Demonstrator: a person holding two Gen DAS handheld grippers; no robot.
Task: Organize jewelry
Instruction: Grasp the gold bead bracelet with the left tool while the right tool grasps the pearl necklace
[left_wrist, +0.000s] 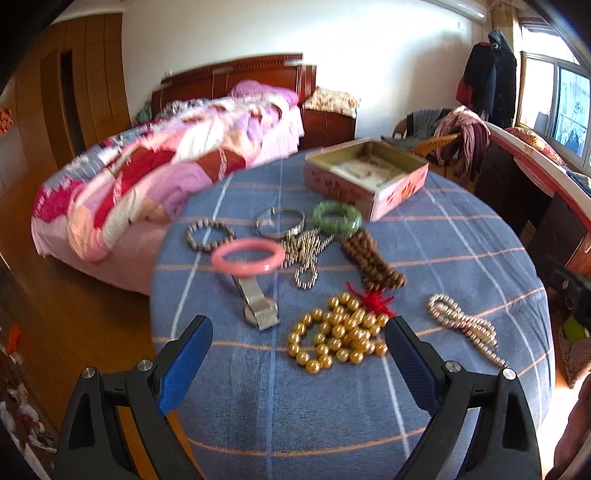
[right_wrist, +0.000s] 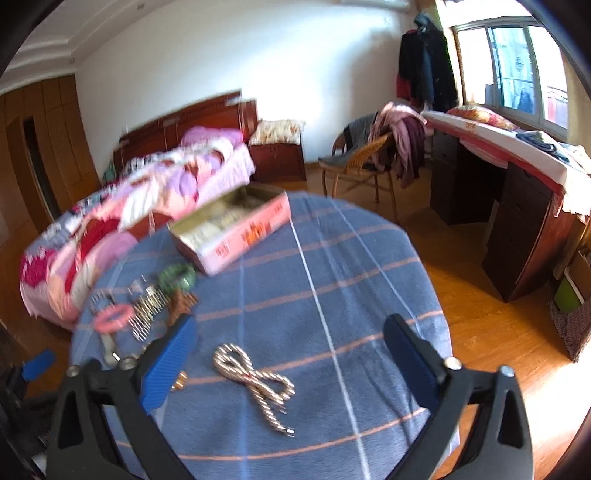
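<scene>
Both claws gape wide, holding nothing. The left claw (left_wrist: 298, 334) hovers over the gold beads (left_wrist: 338, 338) on the worktop (left_wrist: 461, 258). The chain (right_wrist: 255, 384) (long axis running away-left to near-right) lies between the right claw (right_wrist: 291, 338) tips; the box (right_wrist: 236, 229) sits beyond.

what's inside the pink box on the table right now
The pink box is open-topped. Its pale lining shows, with faint blurred shapes that cannot be identified. Its near wall hides part of the floor.

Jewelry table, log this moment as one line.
left claw open over yellow bead bracelet | right claw open over pearl strand | box unfilled
</scene>
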